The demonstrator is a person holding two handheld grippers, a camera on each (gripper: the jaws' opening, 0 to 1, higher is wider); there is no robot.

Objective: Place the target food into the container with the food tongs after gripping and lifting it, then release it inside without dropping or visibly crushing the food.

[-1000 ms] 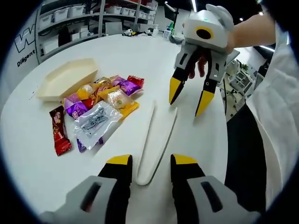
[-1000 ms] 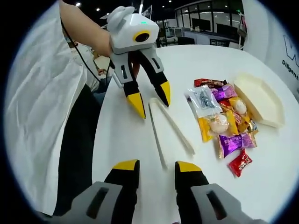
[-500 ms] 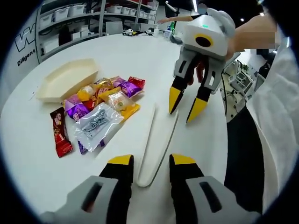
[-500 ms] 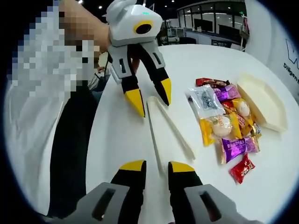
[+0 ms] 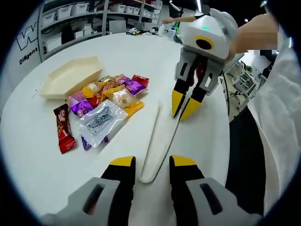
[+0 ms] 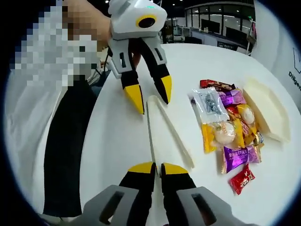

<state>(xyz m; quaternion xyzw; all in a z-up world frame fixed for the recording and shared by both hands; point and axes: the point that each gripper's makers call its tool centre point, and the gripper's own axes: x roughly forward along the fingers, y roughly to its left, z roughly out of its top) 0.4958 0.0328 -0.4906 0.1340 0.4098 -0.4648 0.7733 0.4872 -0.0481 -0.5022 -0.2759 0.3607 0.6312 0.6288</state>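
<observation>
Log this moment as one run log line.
phase: grasping tongs | right gripper: shut on one arm of the food tongs | left gripper: open at tongs' joined end | snacks: untouched | container: empty

The food tongs (image 5: 157, 141) look like smooth, matt cream plastic, much like the matt cream container (image 5: 70, 77) in the upper left of the left gripper view, and both lie on a smooth white table (image 5: 42, 160) with a faint sheen. The snack packets (image 5: 101, 110) at centre left are glossy foil and crinkled clear film that catch the light. The left gripper (image 6: 149, 96) at the top of the right gripper view and the right gripper (image 5: 184, 112) at upper right of the left gripper view have glossy white plastic shells, with dark fingers tipped in matt yellow.
</observation>
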